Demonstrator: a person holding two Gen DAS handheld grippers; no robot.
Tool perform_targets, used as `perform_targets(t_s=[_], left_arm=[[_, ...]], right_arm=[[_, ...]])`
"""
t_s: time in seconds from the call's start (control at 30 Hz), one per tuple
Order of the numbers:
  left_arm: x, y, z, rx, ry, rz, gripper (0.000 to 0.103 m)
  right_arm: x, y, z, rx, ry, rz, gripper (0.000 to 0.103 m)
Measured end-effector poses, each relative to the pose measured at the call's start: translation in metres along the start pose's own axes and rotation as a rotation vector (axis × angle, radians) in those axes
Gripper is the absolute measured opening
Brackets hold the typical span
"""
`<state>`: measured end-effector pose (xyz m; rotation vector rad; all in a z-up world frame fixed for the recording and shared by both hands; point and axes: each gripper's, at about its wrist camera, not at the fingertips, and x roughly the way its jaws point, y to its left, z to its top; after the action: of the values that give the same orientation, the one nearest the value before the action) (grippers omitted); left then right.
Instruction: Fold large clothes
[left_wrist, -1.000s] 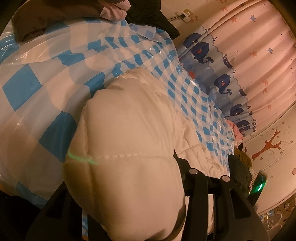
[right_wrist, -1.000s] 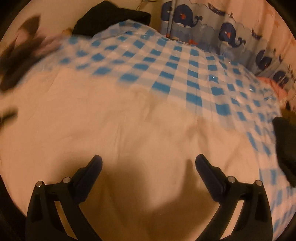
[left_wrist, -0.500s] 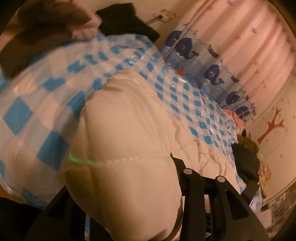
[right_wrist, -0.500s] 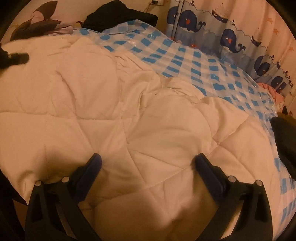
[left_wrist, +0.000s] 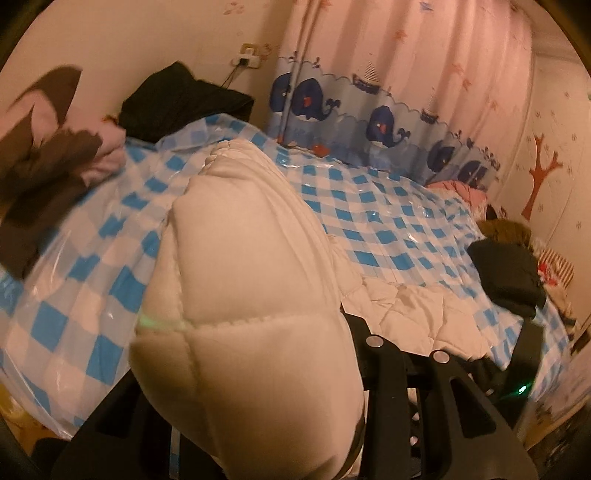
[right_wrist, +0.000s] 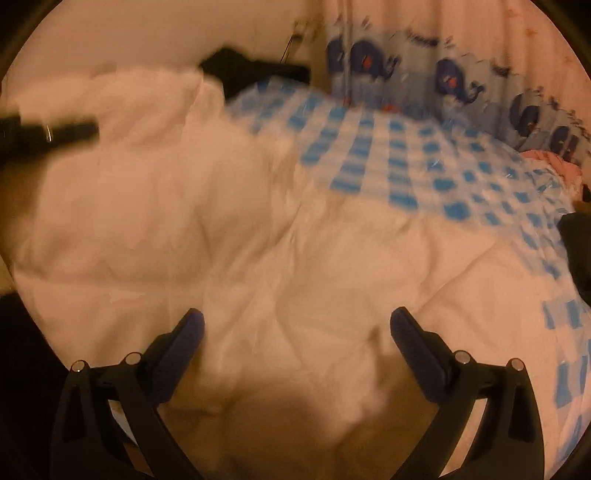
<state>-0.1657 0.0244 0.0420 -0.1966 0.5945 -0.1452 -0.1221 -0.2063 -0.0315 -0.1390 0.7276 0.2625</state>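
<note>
A white quilted padded garment (left_wrist: 251, 240) lies on the bed's blue-and-white checked plastic cover (left_wrist: 388, 206). My left gripper (left_wrist: 236, 350) is shut on a thick bunch of it and holds that part lifted off the bed; the puffy cloth hides most of both fingers. In the right wrist view the same white garment (right_wrist: 295, 258) spreads wide, blurred. My right gripper (right_wrist: 297, 325) hovers open just above it, with nothing pinched between its pads. The left gripper's dark tip (right_wrist: 48, 133) shows at the far left of that view.
Black clothes (left_wrist: 184, 96) are piled at the bed's far corner by the wall. A brown and pink heap (left_wrist: 44, 155) sits at the left. Another black garment (left_wrist: 506, 273) lies at the right edge. A whale-print curtain (left_wrist: 369, 122) hangs behind the bed.
My left gripper has risen and rolled with the white bunch still in it, so the bed now looks more level. The right gripper shifted a little over the garment and stayed open.
</note>
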Motion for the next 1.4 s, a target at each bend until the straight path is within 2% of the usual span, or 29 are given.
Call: perform_targets(t_s=[0.07,0.1,0.17,0.2,0.23,0.27,0.33,0.4,0.43,0.47,0.57,0.63,0.7,0.73,0.77,0.83,0.9,0.97,1.0,1.07,1.17,1.37,1.4], left_arm=[[-0.001,-0.009,0.002,0.02,-0.003,0.007,0.031],[-0.002,-0.014,0.002,0.03,-0.004,0.009,0.031],[-0.003,-0.026,0.003,0.057,-0.008,0.014,0.031],[-0.003,-0.032,0.003,0.067,-0.01,0.018,0.031],[-0.003,-0.035,0.003,0.076,-0.011,0.021,0.031],[-0.004,-0.038,0.003,0.084,-0.011,0.024,0.031],[-0.002,-0.041,0.003,0.088,-0.013,0.026,0.031],[-0.002,-0.042,0.004,0.089,-0.013,0.027,0.031],[-0.002,-0.045,0.003,0.095,-0.013,0.027,0.031],[-0.001,-0.05,0.004,0.101,-0.013,0.027,0.031],[-0.002,-0.063,0.003,0.142,-0.014,0.029,0.031],[0.0,-0.074,0.001,0.165,-0.01,0.029,0.031],[0.003,-0.081,-0.001,0.18,-0.008,0.034,0.031],[0.002,-0.083,0.0,0.182,-0.013,0.031,0.031],[0.0,-0.085,0.001,0.183,-0.016,0.028,0.031],[0.0,-0.087,-0.001,0.191,-0.017,0.031,0.031],[0.002,-0.091,-0.001,0.194,-0.014,0.026,0.031],[0.003,-0.098,-0.003,0.2,-0.01,0.016,0.031],[0.004,-0.102,-0.004,0.208,-0.006,0.012,0.031],[0.004,-0.111,-0.007,0.225,-0.004,0.001,0.031],[0.002,-0.12,-0.009,0.245,-0.006,-0.019,0.031],[0.002,-0.129,-0.018,0.249,0.001,-0.047,0.031],[0.002,-0.13,-0.018,0.248,0.001,-0.048,0.031]], right_arm=[[0.032,-0.001,-0.002,-0.03,0.136,-0.023,0.097],[0.04,-0.001,-0.005,-0.04,0.153,-0.016,0.098],[0.022,-0.013,-0.001,0.057,0.084,0.112,0.097],[0.005,-0.027,0.007,0.157,0.005,0.271,0.097],[-0.004,-0.04,0.013,0.245,-0.046,0.393,0.097],[-0.006,-0.061,0.02,0.395,-0.088,0.613,0.097],[0.017,-0.09,0.025,0.66,-0.084,0.948,0.097],[0.066,-0.105,0.019,0.978,-0.034,1.284,0.097],[0.086,-0.106,0.017,1.075,-0.024,1.383,0.097],[0.104,-0.106,0.016,1.14,-0.01,1.437,0.097],[0.147,-0.105,0.01,1.298,0.012,1.419,0.097],[0.162,-0.099,0.016,1.305,0.032,1.382,0.097],[0.158,-0.097,0.022,1.33,0.086,1.338,0.097],[0.152,-0.108,0.025,1.324,0.065,1.316,0.097],[0.137,-0.12,0.029,1.3,-0.003,1.263,0.097],[0.132,-0.134,0.031,1.273,-0.014,1.185,0.097],[0.157,-0.127,0.037,1.279,0.103,1.17,0.096],[0.179,-0.118,0.046,1.236,0.217,1.107,0.096],[0.176,-0.118,0.045,1.249,0.225,1.104,0.096],[0.158,-0.126,0.049,1.238,0.188,1.11,0.096],[0.112,-0.146,0.041,1.154,0.106,1.022,0.096],[0.038,-0.176,0.015,0.896,0.062,0.776,0.095],[0.033,-0.179,0.011,0.898,0.043,0.795,0.096]])
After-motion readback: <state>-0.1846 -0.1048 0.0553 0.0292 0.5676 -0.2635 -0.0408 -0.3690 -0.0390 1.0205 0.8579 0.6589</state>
